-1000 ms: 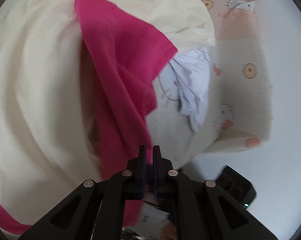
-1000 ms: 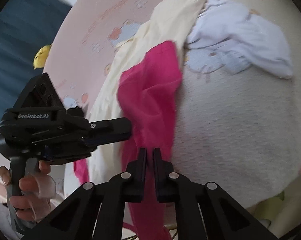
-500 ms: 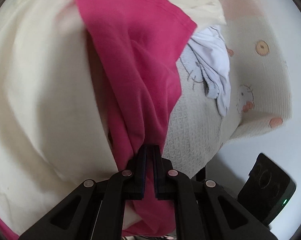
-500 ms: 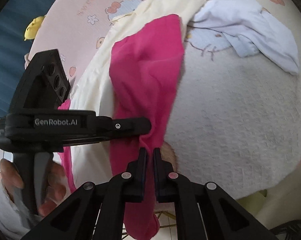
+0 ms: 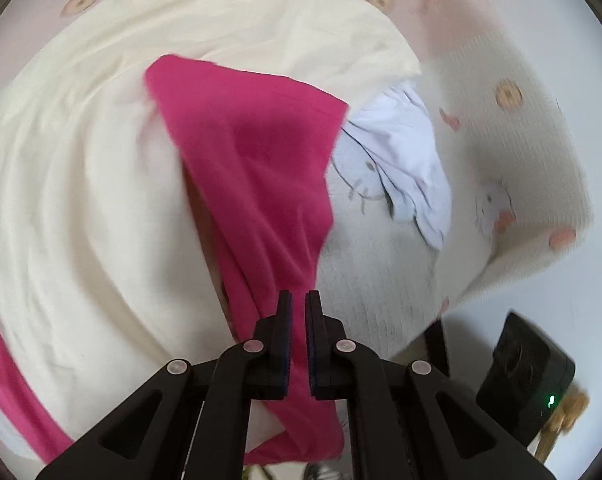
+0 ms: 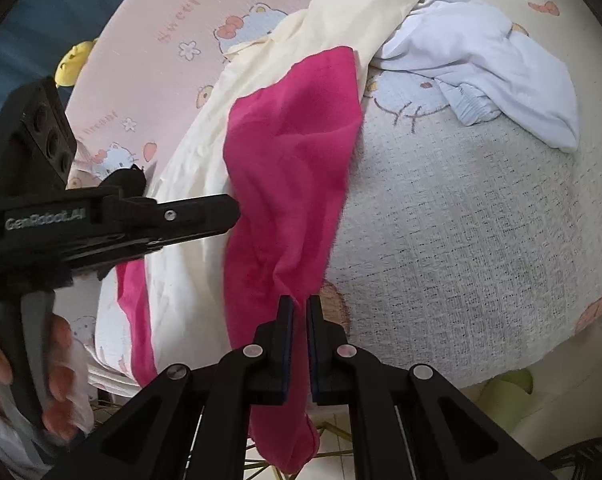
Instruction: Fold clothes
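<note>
The left gripper had its jaws pinching a bunched edge of the magenta garment, and the right gripper likewise had its jaws clamped on a gathered fold of the same cloth. The garment was bright pink, thin and limp, creased into long folds; it hung below both grippers and rose in a wrinkled band onto the bed. Beneath and beside it lay a pale yellow garment, rumpled, with more pink showing past its far edge. Farther off, a crumpled white garment rested on the cartoon-printed blanket, touching the yellow cloth.
</note>
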Available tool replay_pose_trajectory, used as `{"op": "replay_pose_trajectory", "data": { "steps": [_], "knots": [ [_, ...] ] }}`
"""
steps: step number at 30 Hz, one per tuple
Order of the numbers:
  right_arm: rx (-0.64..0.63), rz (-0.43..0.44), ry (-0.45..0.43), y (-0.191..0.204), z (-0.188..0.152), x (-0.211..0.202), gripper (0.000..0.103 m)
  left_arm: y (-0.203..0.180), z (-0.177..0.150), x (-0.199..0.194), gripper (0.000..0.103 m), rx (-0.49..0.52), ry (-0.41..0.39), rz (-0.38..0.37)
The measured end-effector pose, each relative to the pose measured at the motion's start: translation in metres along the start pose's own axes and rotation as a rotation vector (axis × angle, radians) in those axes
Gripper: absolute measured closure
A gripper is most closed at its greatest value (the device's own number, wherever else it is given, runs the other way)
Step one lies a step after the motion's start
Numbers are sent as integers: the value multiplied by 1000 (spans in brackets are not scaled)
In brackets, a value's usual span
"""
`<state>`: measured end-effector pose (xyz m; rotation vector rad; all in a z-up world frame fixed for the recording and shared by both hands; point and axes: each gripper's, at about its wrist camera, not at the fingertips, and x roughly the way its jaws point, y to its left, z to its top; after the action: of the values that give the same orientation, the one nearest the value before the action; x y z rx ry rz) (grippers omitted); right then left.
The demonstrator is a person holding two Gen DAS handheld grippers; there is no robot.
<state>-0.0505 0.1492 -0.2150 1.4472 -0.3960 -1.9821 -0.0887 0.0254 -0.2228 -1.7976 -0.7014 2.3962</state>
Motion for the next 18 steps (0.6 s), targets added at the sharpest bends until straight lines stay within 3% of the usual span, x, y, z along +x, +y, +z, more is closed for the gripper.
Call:
{"op": "replay_pose_trajectory", "data": {
  "steps": [5,7,8,11,14,16,18],
  "knots": [
    [10,23,11,-2,0,2,94,15,-5,25,98,-49,91,-10],
    [17,33,22,-3,0,5,65,26,-9,37,98,-99,122,-26],
    [21,35,29,-4,0,8,60,30,-11,42,98,-109,123,-38],
    [20,28,48,-4,-2,12,58,32,-13,46,98,-85,107,-50],
    [5,25,51,-4,-3,10,58,22,-11,39,98,-51,95,10],
    [1,23,43,-4,-2,7,58,11,-7,20,98,-41,27,36],
    [3,25,30,-5,-1,5,58,-4,1,5,98,32,-7,74]
  ]
}}
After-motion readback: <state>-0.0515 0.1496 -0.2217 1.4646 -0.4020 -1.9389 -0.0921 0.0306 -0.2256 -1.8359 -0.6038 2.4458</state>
